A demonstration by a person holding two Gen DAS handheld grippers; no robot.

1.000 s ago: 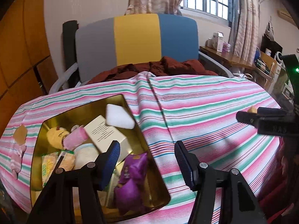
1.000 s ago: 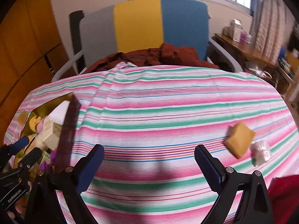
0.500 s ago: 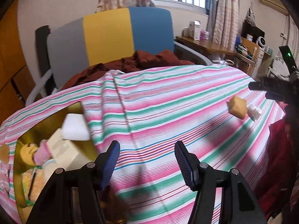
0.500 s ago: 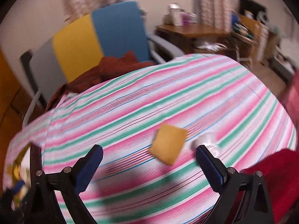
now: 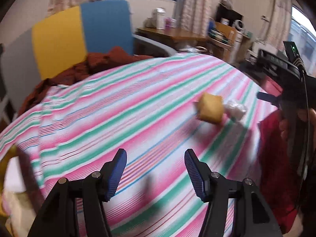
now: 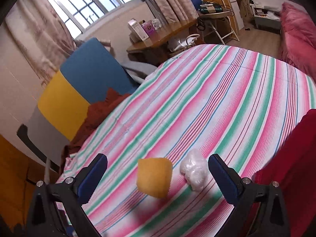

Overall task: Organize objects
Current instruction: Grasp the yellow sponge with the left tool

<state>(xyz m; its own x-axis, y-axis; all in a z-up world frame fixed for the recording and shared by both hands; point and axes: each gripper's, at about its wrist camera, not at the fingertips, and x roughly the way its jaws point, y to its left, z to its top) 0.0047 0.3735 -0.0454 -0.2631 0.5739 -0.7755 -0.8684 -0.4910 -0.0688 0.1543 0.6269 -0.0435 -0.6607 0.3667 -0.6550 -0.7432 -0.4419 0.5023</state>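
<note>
A striped cloth (image 6: 197, 102) in pink, green and white covers the worktop. Two small things lie on it near the person's side, toward the right: a yellow sponge-like block (image 6: 154, 176) and, just beside it on its right, a crumpled white plastic wad (image 6: 194, 169). Whether the two touch is hard to tell.

In the right wrist view, the right tongs (image 6: 158, 175) are spread wide and empty, low over the cloth. The yellow block sits between the blue finger pads (image 6: 91, 177), nearer the left one, with clear gaps on both sides; the white wad lies close to the right pad.

In the left wrist view, which is blurred, the left tongs (image 5: 155, 172) are also spread apart and hold nothing. They hover over bare striped cloth, well apart from the block and wad, which lie ahead and to the right. A hand (image 5: 292, 122) holding the right tool appears at that view's right edge.

Most of the cloth is bare, with wide free space in the middle and toward the far edge. A red garment (image 6: 292, 167) lies at the near right edge, close to the wad. Beyond the far left edge stands a chair (image 6: 79, 90) with grey, yellow and blue back panels and a rust-brown cloth (image 6: 100, 114) heaped on it
</note>
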